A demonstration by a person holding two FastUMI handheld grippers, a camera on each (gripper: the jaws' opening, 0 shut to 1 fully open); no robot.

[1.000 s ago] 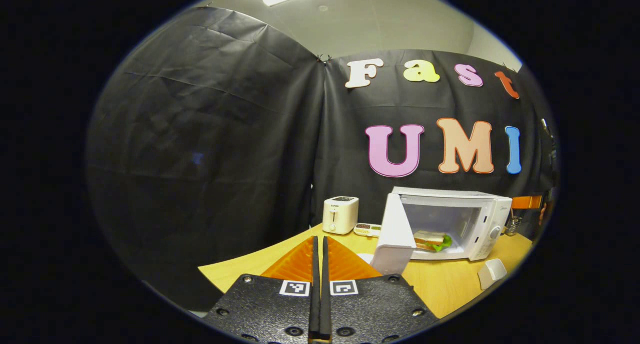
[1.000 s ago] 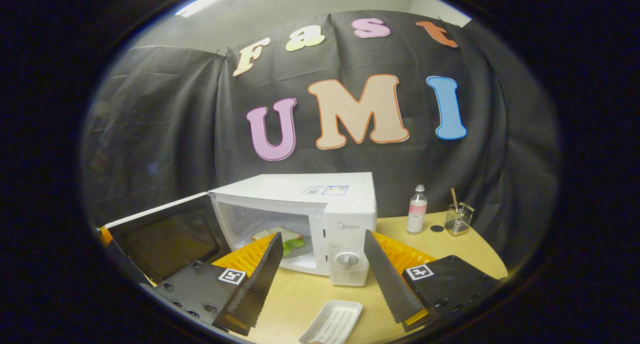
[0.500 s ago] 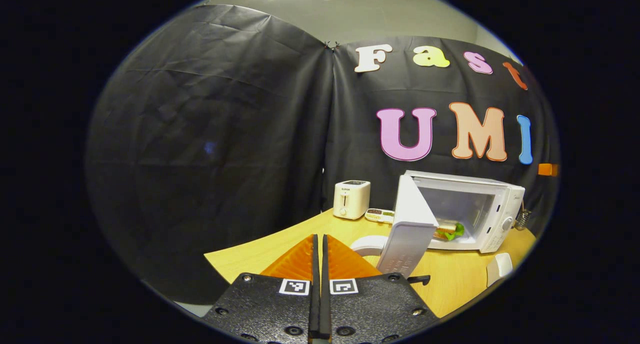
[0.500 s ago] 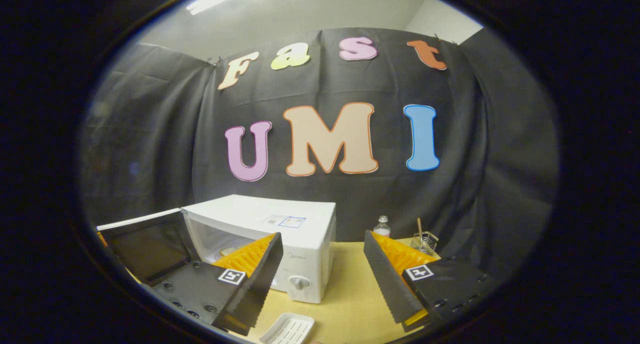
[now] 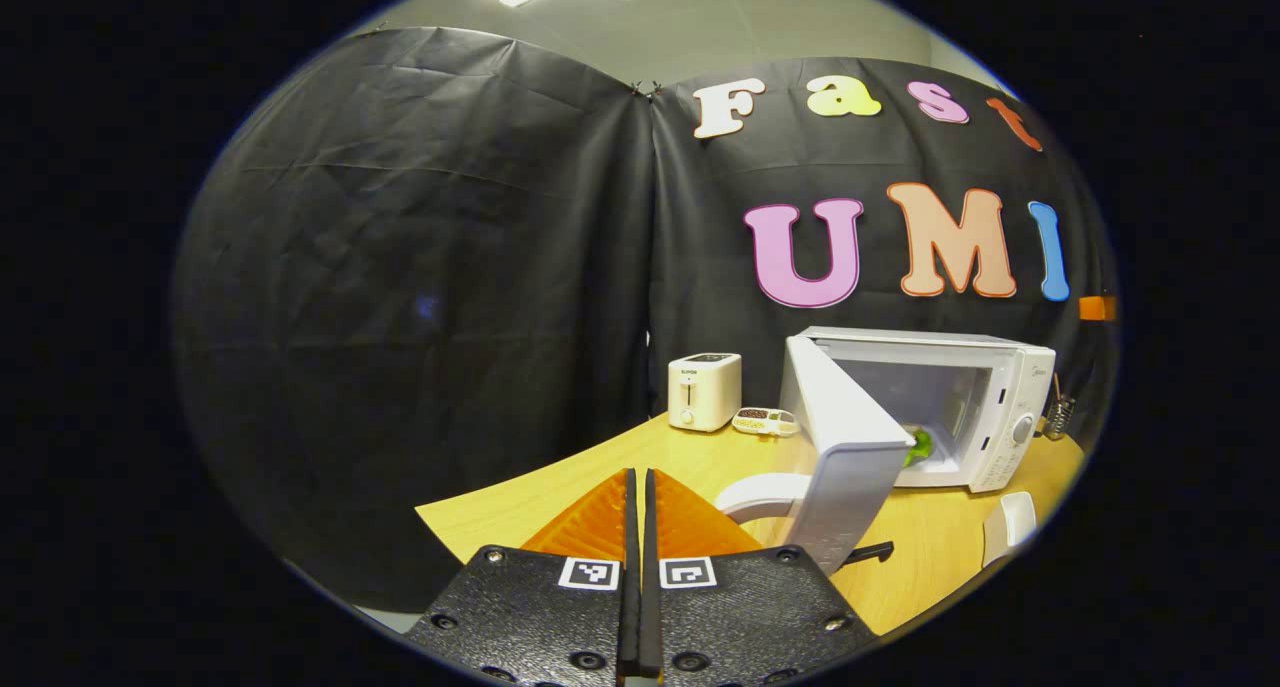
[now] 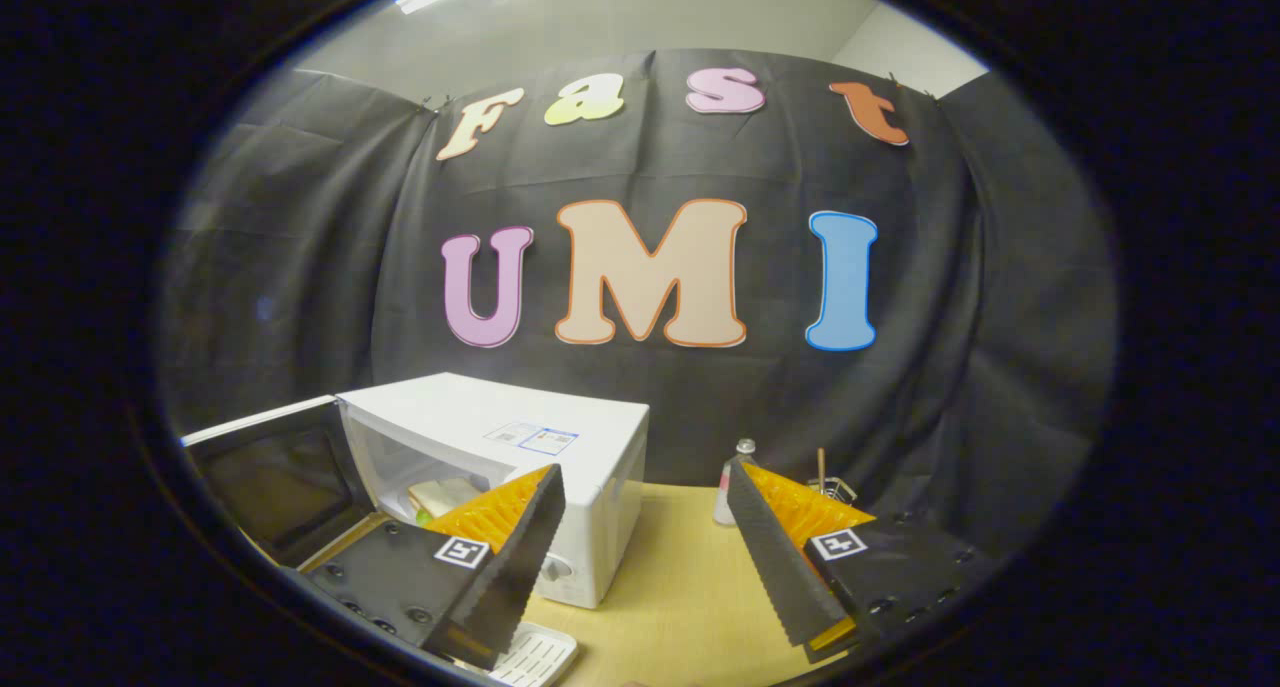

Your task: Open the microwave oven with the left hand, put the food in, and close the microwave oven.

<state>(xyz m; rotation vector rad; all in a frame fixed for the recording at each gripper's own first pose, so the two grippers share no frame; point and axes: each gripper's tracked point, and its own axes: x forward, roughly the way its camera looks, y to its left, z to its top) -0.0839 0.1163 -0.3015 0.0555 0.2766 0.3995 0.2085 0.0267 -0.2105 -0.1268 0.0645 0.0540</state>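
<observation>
Right of centre in the left gripper view, the microwave oven (image 5: 960, 407) stands on the bench (image 5: 560, 492), door (image 5: 845, 447) ajar, food (image 5: 917, 447) inside. Closing is in hand, I judge; next, the clenched left tongs (image 5: 637, 527) should push the door shut. Right tongs (image 6: 645, 552) gape, empty.

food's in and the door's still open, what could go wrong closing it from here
1. The microwave door stands partly open, and the left hand-held gripper is shut and off to its left, not touching it. A glancing push might slide the microwave on the table instead of latching it.
2. A white plate lies at the door's foot, so the sweep could knock it.
</observation>
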